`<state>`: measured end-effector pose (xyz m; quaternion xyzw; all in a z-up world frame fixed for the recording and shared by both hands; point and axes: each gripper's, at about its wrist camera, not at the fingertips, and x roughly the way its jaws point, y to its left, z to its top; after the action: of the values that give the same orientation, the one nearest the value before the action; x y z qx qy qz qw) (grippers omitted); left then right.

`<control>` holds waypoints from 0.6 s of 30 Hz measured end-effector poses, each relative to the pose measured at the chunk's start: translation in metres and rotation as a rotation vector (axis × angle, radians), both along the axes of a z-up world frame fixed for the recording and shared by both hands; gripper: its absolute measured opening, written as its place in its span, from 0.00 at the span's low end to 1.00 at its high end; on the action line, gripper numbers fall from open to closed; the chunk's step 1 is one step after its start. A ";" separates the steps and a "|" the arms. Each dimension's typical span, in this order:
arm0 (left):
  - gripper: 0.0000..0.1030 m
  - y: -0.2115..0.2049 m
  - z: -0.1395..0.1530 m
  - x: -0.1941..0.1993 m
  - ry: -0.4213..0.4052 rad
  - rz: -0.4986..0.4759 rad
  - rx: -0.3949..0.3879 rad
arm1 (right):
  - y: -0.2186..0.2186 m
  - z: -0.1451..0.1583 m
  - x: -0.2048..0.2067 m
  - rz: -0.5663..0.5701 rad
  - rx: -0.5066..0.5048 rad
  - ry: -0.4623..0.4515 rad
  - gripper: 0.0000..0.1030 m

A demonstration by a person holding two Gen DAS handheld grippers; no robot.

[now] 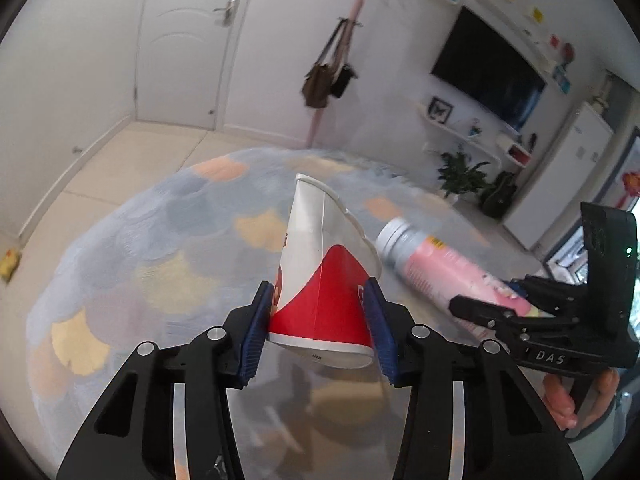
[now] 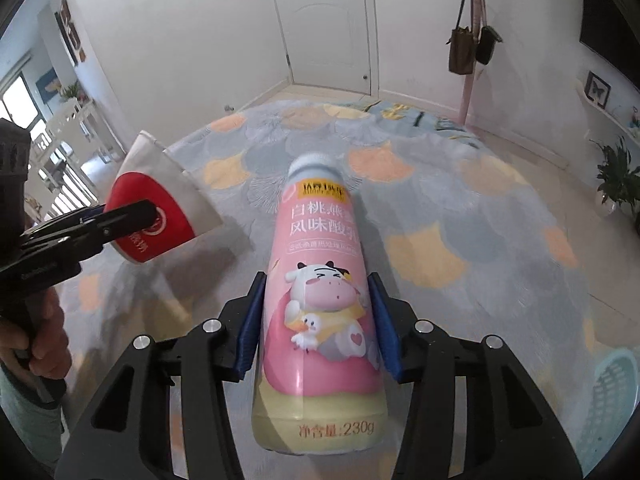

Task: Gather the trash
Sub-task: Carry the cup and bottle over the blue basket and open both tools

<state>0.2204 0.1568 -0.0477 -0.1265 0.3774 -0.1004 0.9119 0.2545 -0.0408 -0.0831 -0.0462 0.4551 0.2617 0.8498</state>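
A crushed red-and-white paper cup (image 1: 324, 280) was clamped between the blue pads of the left gripper (image 1: 320, 328) and held above the patterned rug (image 1: 120, 272). A pink yogurt bottle (image 2: 320, 300) was gripped near its base by the right gripper (image 2: 320, 324), cap pointing away.

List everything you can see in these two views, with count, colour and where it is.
paper cup: one, red and white, crushed, clamped in the left hand-held gripper
yogurt bottle: one, pink, clamped in the right hand-held gripper
rug: one, grey-blue with orange and yellow patches, on the floor
basket: one, pale teal, lower right of the right wrist view
door: one, white, far wall
bags: two, dark, hanging on a pink pole
television: one, black, wall-mounted
plant: one, green, near the wall
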 end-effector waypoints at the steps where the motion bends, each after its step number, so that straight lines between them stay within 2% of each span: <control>1: 0.43 -0.005 0.004 -0.004 -0.014 -0.010 -0.011 | -0.006 0.004 -0.004 -0.007 0.007 -0.002 0.45; 7: 0.43 -0.062 0.041 -0.015 -0.108 -0.114 -0.013 | -0.058 0.039 -0.034 -0.066 0.065 -0.070 0.45; 10: 0.43 -0.097 0.051 -0.016 -0.130 -0.171 -0.013 | -0.092 0.056 -0.049 -0.121 0.072 -0.111 0.45; 18: 0.43 -0.194 0.058 -0.011 -0.152 -0.327 -0.021 | -0.205 0.078 -0.074 -0.327 0.109 -0.167 0.45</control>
<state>0.2093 -0.0371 0.0103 -0.0651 0.3218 -0.2603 0.9080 0.1807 -0.2460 -0.0052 0.0531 0.3694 0.1395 0.9172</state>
